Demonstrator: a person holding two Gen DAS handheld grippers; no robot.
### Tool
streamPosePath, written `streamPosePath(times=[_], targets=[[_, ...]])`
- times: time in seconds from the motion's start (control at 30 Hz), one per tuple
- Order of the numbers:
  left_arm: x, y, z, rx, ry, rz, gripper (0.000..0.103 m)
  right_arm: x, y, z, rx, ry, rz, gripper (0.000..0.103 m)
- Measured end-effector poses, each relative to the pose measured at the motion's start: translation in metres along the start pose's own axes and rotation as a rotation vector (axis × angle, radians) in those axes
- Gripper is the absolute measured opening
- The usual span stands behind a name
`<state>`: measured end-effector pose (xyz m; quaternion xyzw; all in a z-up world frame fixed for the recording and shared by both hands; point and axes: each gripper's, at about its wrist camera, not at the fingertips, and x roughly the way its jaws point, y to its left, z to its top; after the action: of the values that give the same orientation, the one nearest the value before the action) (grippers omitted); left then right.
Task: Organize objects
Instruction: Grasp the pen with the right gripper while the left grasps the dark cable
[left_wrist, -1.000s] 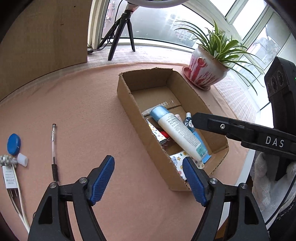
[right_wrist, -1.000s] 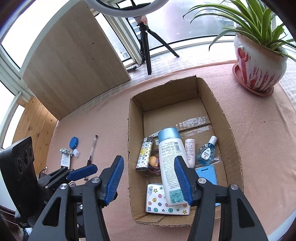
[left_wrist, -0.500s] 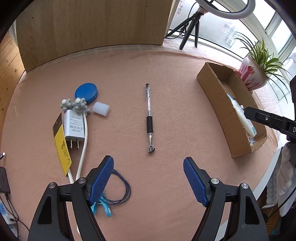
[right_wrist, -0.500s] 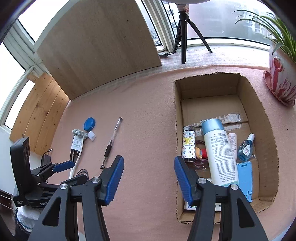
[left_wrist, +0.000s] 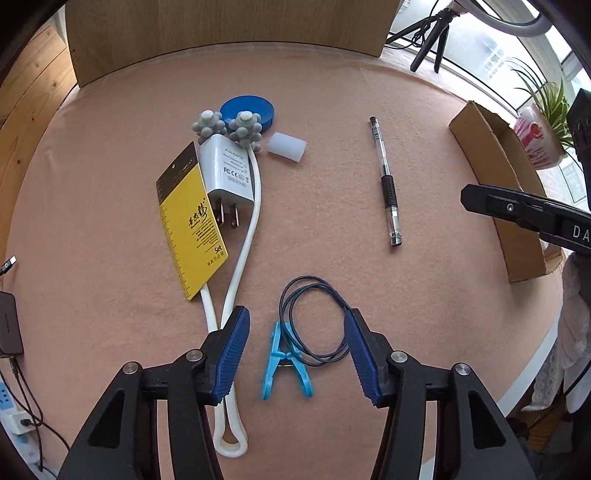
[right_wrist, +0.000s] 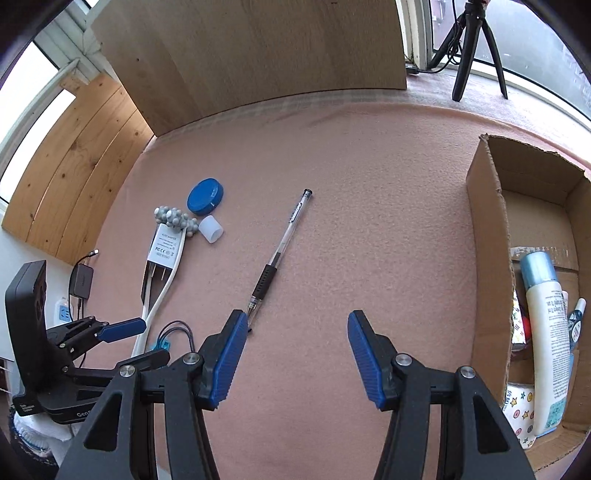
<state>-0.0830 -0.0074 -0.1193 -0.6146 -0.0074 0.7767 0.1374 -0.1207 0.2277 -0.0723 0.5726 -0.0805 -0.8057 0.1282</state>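
We are hovering the left gripper (left_wrist: 297, 354) over the near part of the desk (left_wrist: 332, 147), its fingers (left_wrist: 232, 354) spread wide and holding nothing, with the blue clothespin (left_wrist: 284, 363) and the loop of dark cord (left_wrist: 314, 321) lying between them. The clip looks like the next thing to gather. To take it well we are judging that the fingers should come down square on the clip's two legs — not on the cord, which is threaded through it and may drag along. The white massager handle (left_wrist: 240, 266) is running just under the left finger, so we are keeping clear of it.

The right gripper (right_wrist: 297, 354) is also standing apart and empty, with the pen (right_wrist: 280, 254) lying diagonally ahead, its tip just beside the left finger.

The left view is showing the clip and cord whole, plus the yellow card (left_wrist: 192, 218) beside the charger (left_wrist: 227, 170), the blue lid (left_wrist: 247, 109) and the white cap (left_wrist: 286, 147). The right view is barely showing the clip — but it alone is looking into the cardboard box (right_wrist: 484, 236) at the right, where the white bottle (right_wrist: 546, 332) and other small items are already lying.
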Motion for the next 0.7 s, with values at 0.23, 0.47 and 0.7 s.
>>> streamPosePath(times=[0.23,0.47,0.7], targets=[[0.01,-0.006,-0.003,0.033,0.029,-0.006,0.039,0.034,0.013,0.019,-0.001,0.054,-0.023,0.047],[0.014,-0.015,-0.007,0.04,0.033,-0.018,0.029,0.059,0.016,0.032,0.043,0.102,-0.019,0.04],[0.011,-0.017,-0.012,0.016,0.011,-0.041,0.013,0.069,0.022,0.035,0.025,0.115,-0.053,0.033]])
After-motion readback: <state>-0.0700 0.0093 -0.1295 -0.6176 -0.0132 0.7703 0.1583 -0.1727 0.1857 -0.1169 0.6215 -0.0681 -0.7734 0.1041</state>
